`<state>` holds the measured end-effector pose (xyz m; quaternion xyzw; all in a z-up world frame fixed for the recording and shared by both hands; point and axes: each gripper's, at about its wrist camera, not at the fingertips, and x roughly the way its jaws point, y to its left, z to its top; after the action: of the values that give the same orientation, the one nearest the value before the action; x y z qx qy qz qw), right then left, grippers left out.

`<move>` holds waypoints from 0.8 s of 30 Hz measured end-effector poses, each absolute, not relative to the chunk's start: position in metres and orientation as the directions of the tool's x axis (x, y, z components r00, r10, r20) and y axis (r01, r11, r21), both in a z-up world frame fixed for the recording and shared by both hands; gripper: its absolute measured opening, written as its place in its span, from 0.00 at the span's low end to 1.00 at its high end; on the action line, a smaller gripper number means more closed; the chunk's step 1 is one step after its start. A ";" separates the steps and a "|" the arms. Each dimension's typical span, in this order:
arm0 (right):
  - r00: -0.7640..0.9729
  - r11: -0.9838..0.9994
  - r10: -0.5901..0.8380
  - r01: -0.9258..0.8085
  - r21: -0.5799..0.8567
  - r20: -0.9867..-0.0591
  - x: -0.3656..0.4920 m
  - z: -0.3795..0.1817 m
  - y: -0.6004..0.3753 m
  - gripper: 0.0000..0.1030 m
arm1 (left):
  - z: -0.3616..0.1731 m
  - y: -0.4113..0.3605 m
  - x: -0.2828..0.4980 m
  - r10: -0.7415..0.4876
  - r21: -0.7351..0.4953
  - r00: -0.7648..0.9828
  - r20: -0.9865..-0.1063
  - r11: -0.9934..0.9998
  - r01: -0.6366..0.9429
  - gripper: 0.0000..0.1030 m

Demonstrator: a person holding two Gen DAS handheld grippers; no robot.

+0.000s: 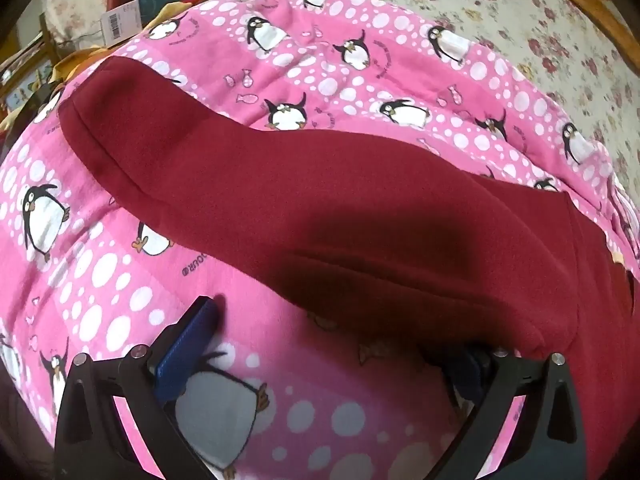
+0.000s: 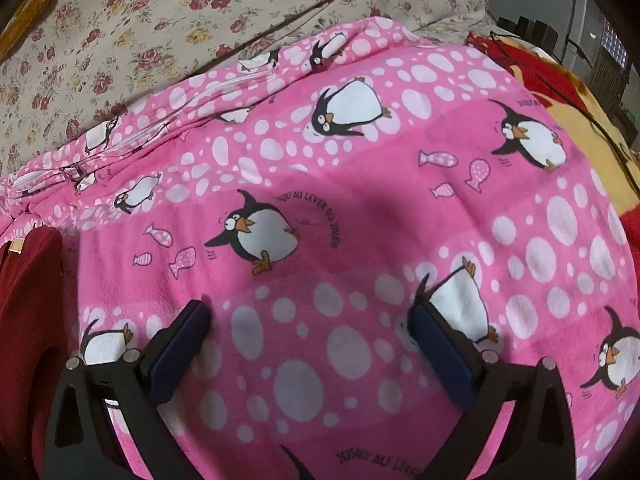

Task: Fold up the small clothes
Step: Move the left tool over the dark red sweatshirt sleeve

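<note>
Starting on my left, the left tongs [image 1: 328,344] are angled down over the pink penguin blanket [image 1: 100,280], which is spread on the bed. I can see their left blue pad [image 1: 186,340] clearly, resting low against the blanket. The right pad [image 1: 476,364] is mostly tucked under the near edge of the dark red garment [image 1: 320,208], so I cannot tell whether it touches the cloth. The jaws stand spread wide and nothing is pinched between them.

The dark red garment lies flat across the blanket in a long band, running from a stitched hem at the upper left down to the lower right edge of the left wrist view. A shadow falls on its middle. Beyond the blanket, at the top left, I make out a barcode tag [image 1: 120,20] among some blurred clutter, and at the top right the floral bedsheet [image 1: 540,40].

Moving to my right, the right tongs [image 2: 312,320] also point down at the blanket, both blue pads [image 2: 182,348] visible, spread wide apart with only bare pink fleece between them. In this view the red garment shows only as a strip at the far left edge, beside the left finger and apart from it, with a small tan label [image 2: 17,246] near its top. A red and yellow blanket [image 2: 580,120] lies past the pink one at the far right.
</note>
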<state>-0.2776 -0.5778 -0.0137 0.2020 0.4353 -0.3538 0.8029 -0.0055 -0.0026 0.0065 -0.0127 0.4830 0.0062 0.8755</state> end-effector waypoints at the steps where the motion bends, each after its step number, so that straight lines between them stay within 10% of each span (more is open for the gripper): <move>1: 0.369 0.668 -0.393 0.744 0.015 -0.842 -0.277 -0.014 -0.578 1.00 | 0.007 -0.002 -0.010 0.000 -0.018 0.542 -0.841 0.999 -0.027 0.80; 24: 0.622 0.929 0.032 0.270 0.253 -0.783 -0.269 0.081 -0.364 1.00 | 0.064 -0.058 -0.095 -0.092 0.030 0.684 -0.724 0.986 0.164 0.69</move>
<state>-0.2694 -0.3640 0.0807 0.1756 0.4296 -0.0672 0.8832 -0.0951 -0.0582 0.0638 0.0462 0.3916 -0.0698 0.9163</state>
